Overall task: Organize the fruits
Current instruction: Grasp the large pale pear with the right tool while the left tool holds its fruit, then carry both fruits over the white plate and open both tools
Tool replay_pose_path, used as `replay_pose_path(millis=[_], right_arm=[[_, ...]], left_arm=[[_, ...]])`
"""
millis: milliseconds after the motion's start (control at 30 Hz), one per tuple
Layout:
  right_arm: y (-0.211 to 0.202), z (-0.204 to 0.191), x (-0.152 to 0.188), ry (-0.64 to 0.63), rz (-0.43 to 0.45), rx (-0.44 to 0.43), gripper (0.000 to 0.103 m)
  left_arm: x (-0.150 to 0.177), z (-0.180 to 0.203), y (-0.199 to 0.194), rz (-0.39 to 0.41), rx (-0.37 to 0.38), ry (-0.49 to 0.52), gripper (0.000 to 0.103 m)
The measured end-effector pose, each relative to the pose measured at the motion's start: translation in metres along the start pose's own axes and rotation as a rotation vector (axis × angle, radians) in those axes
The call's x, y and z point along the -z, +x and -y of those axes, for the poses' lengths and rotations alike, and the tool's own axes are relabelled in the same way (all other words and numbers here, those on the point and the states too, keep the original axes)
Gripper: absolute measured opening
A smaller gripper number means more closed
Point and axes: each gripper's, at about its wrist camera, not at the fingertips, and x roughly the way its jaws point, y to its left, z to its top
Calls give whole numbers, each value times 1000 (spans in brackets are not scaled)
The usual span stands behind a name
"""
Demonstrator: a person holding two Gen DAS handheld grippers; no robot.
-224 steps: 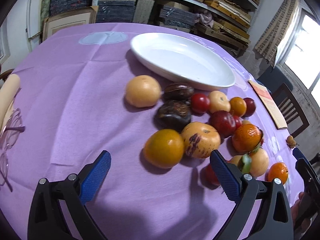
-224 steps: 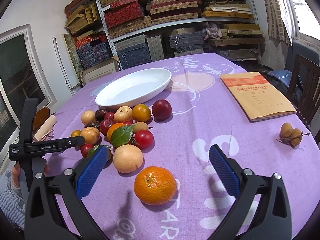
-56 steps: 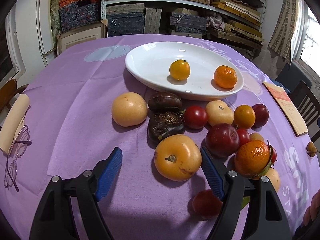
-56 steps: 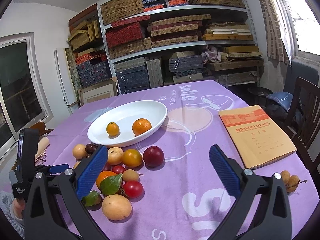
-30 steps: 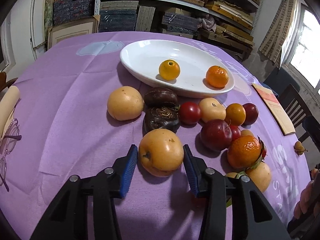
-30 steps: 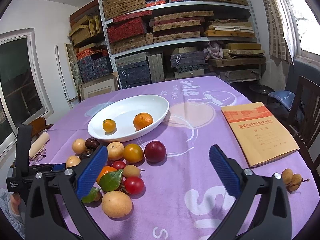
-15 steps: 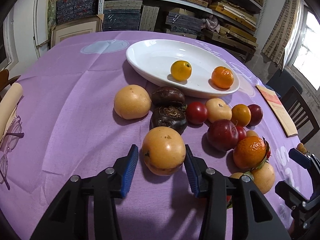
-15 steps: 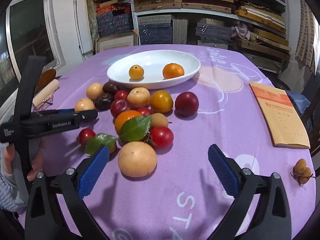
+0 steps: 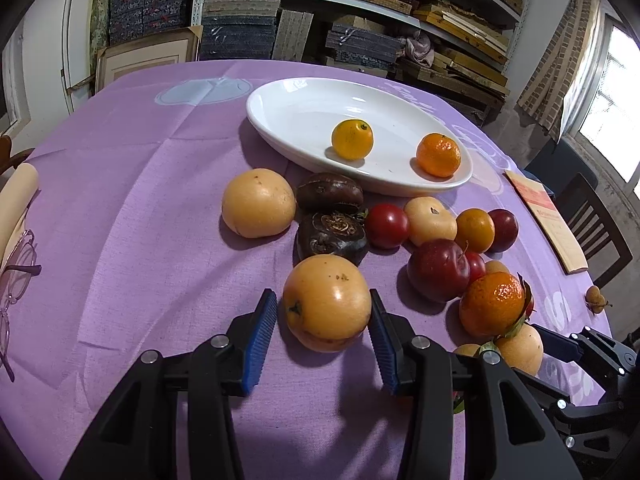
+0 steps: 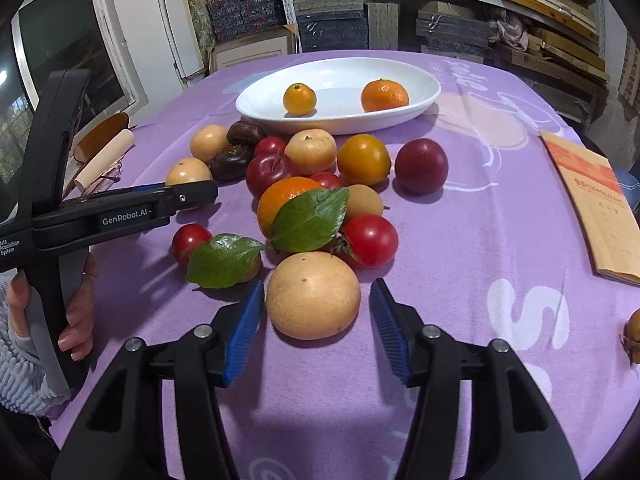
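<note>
A white oval plate [image 9: 304, 120] holds a small yellow-orange citrus [image 9: 352, 139] and a mandarin [image 9: 438, 155]; the plate also shows in the right wrist view [image 10: 420, 96]. Several fruits lie on the purple cloth in front of it. My left gripper [image 9: 323, 330] is shut on a large yellow-orange pear [image 9: 327, 302] and holds it just off the cloth. My right gripper [image 10: 316, 322] is partly closed around a pale round pear [image 10: 313, 295] on the cloth, its pads a little apart from it.
Dark chestnut-like fruits [image 9: 332, 232], plums [image 9: 438, 270], tomatoes and a leafy mandarin [image 10: 288, 200] crowd the pile. A brown booklet [image 10: 592, 200] lies at the right. Glasses [image 9: 16, 264] and a roll lie at the left edge. Shelves stand behind the table.
My left gripper closed on the large pear and lifted it slightly. My right gripper came down to the pile and narrowed around the pale pear.
</note>
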Motion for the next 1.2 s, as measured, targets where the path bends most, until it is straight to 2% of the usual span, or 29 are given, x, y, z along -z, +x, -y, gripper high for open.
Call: replay_pose_path(millis=[100,200,300,567,767,900,1033,1200], right_arm=[[2,-1,0,0,-11,-1,55],[4,-3,-1,-8,-20,1,47],[5,-5,-1,-14,-20,-1,47],[-1,-2,0,-1,7,-4,46],[-9,0,0,10,32,-6,46],[-26,0,-6,12,72,-11,46],[-50,3,-33,-15,134,11,46],[-69,14,-96,-42,217,50,46]], left_arm=[[0,0,0,0,-1,2,46],[0,0,1,0,2,3,46],[0,0,1,0,12,5,42],[-1,-1,1,3,17,-1,41],[0,4,-12,64,-10,35,41],[-5,3,-22,79,-3,22,41],[-26,0,-34,93,1,28,41],[-75,-1,-43,140,-32,52,41]])
